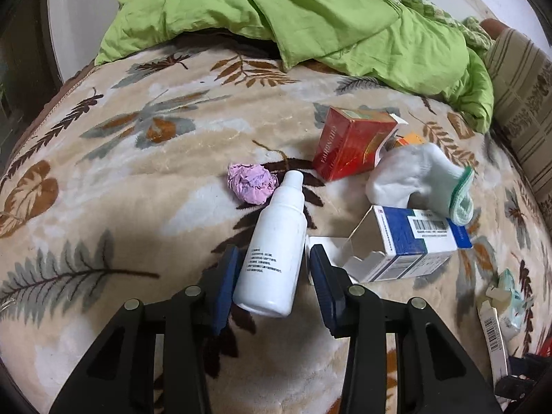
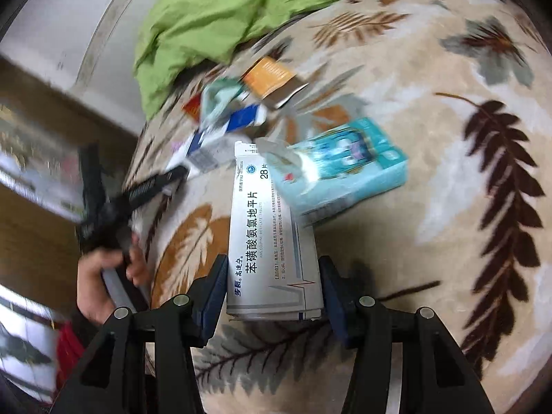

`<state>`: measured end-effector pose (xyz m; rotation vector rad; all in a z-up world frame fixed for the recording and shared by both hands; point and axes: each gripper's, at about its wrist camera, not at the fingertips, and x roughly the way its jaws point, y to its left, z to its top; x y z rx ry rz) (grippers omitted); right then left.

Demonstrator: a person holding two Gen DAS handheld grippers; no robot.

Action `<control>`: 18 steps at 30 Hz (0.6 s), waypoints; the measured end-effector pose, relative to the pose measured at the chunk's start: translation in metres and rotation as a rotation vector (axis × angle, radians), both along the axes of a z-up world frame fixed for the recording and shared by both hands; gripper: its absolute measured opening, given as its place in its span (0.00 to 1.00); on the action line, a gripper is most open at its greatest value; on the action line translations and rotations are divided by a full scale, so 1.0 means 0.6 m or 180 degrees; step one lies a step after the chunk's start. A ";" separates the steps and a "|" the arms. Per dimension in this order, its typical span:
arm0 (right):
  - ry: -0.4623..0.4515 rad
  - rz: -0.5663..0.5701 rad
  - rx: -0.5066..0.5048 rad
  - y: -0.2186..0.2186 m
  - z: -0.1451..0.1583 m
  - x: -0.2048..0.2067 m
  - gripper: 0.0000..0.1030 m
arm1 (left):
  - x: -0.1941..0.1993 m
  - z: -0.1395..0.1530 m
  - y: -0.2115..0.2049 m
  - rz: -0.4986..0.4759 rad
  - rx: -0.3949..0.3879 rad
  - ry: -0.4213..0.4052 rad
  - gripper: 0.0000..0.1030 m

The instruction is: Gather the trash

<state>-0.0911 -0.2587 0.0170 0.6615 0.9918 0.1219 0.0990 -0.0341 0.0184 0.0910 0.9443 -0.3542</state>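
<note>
Bottle (image 1: 272,241) on blanket (image 1: 138,186), paper ball (image 1: 252,183) behind, sock (image 1: 417,179) on carton (image 1: 410,241)

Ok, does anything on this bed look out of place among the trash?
Yes: a white sock lies draped over the opened blue and white box, beside the red carton. It is clothing rather than packaging, so it looks misplaced among the trash. The crumpled pink paper and white bottle seem like ordinary litter.

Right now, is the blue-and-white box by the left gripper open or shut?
Open: the blue-and-white box lies on its side, end flaps splayed, hollow inside showing.
</note>
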 end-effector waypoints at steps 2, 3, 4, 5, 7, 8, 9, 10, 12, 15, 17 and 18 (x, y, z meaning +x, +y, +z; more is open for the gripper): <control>-0.0004 0.0061 -0.0179 0.009 0.002 0.005 0.54 | -0.005 0.001 0.000 -0.0023 0.0023 -0.0030 0.31; -0.0007 0.0090 -0.0246 0.014 0.003 0.008 0.55 | -0.007 0.002 0.002 -0.0019 0.0005 -0.0026 0.28; -0.0014 0.0123 -0.0323 0.020 0.004 0.010 0.55 | -0.009 0.003 0.007 0.0007 -0.0026 -0.0012 0.28; -0.0020 0.0148 -0.0378 0.023 0.005 0.011 0.55 | -0.014 0.005 0.012 0.0037 -0.0074 0.0013 0.28; -0.0062 0.0228 -0.0466 0.029 0.008 0.012 0.54 | -0.028 0.008 0.022 0.0067 -0.0143 0.0078 0.28; -0.0085 0.0290 -0.0501 0.037 0.010 0.012 0.54 | -0.034 0.009 0.025 0.0074 -0.0150 0.0106 0.28; -0.0096 0.0329 -0.0543 0.042 0.011 0.013 0.54 | -0.041 0.011 0.027 0.0079 -0.0148 0.0134 0.28; -0.0106 0.0382 -0.0624 0.050 0.013 0.013 0.54 | -0.050 0.013 0.030 0.0086 -0.0145 0.0170 0.28; -0.0106 0.0438 -0.0688 0.057 0.013 0.012 0.54 | -0.073 0.020 0.042 0.0117 -0.0226 0.0240 0.28; -0.0107 0.0485 -0.0710 0.060 0.014 0.008 0.54 | -0.117 0.026 0.058 0.0166 -0.0313 0.0344 0.28; -0.0093 0.0492 -0.0724 0.058 0.013 0.007 0.54 | -0.141 0.025 0.065 0.0193 -0.0308 0.0376 0.28; -0.0088 0.0491 -0.0724 0.059 0.012 0.007 0.54 | -0.152 0.023 0.068 0.0213 -0.0306 0.0405 0.29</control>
